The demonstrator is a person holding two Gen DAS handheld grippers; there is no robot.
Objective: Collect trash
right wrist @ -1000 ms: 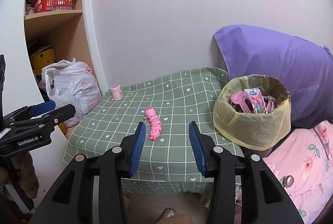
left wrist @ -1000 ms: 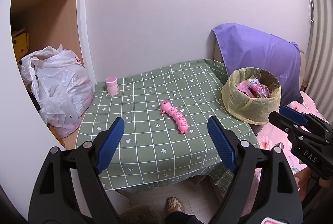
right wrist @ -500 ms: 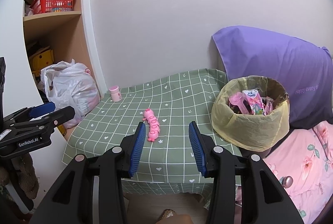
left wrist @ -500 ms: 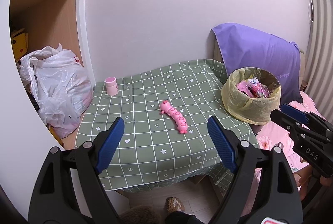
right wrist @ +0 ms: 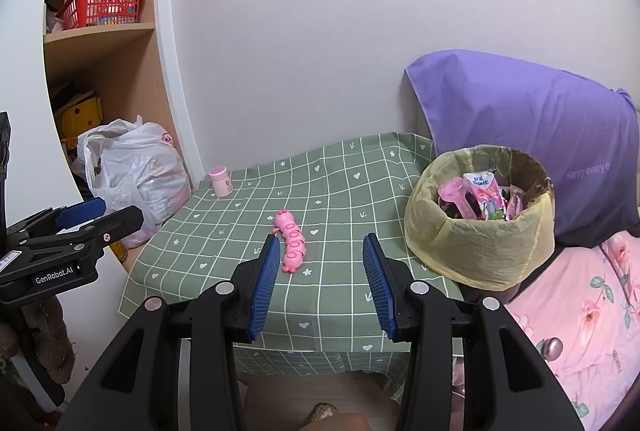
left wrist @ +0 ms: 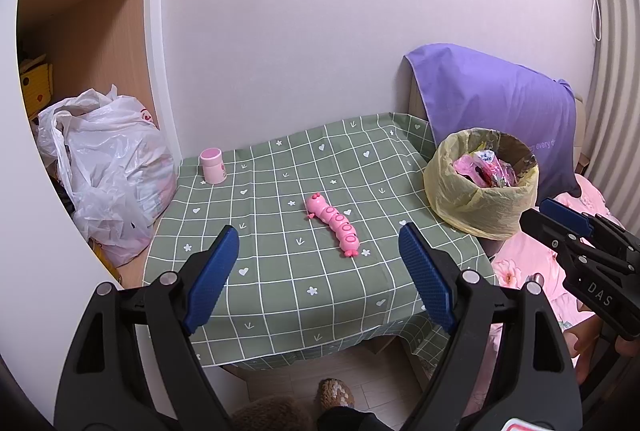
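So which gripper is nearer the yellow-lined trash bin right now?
Right. The right gripper is open, just left of the bin; the left gripper, open too, sits further left, across the table.

Matt green checked cloth (left wrist: 280, 295) over the table. Glossy smooth pink plastic caterpillar toy (left wrist: 332, 223); same sheen on the pink cup (left wrist: 213, 165). Thin crinkled yellow plastic liner (right wrist: 476, 251) around the bin. Crumpled translucent white plastic bag (left wrist: 116, 171). Pale matt wooden shelf (right wrist: 100, 33). Ribbed blue pads (right wrist: 264, 283), black matt plastic arms.
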